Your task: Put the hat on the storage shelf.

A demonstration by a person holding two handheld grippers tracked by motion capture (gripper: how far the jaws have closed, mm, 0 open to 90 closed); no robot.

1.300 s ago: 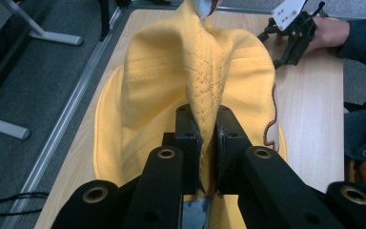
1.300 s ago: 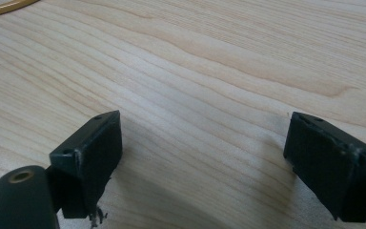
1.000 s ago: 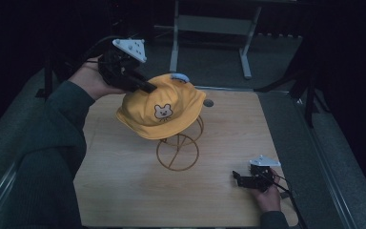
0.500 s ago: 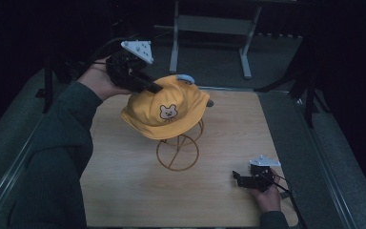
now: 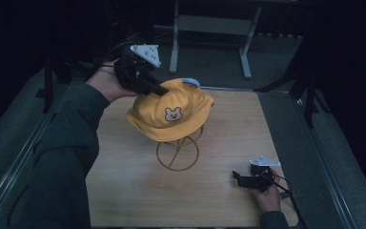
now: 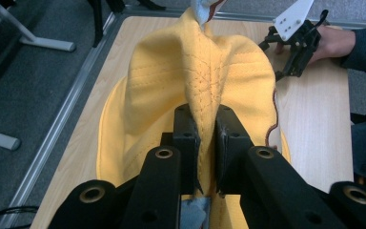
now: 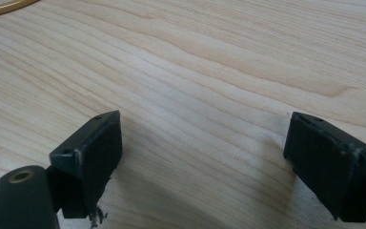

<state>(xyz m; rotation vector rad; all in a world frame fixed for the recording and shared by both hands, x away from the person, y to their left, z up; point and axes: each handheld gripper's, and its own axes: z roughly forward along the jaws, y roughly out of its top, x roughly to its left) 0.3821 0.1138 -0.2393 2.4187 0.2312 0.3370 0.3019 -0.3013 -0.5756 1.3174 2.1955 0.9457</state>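
A yellow cap [image 5: 171, 112] with a small bear face on its front sits over a gold wire stand [image 5: 177, 151] at the middle of the wooden table. My left gripper [image 5: 159, 89] is shut on a pinched fold of the cap's cloth [image 6: 205, 90] at its back left side. A blue-grey patch [image 5: 190, 82] peeks out at the cap's far edge. My right gripper [image 5: 237, 178] rests low on the table near the front right, open, with bare wood between its jaws [image 7: 205, 138].
The wooden table [image 5: 228, 129] has metal-edged borders and grey floor on both sides. A metal frame leg [image 5: 174, 43] stands behind the table's far edge. The stand's gold ring base [image 7: 5, 7] lies ahead of the right gripper.
The left gripper and the cap have shifted a little to the right and settled over the stand. The right gripper has stayed where it was.
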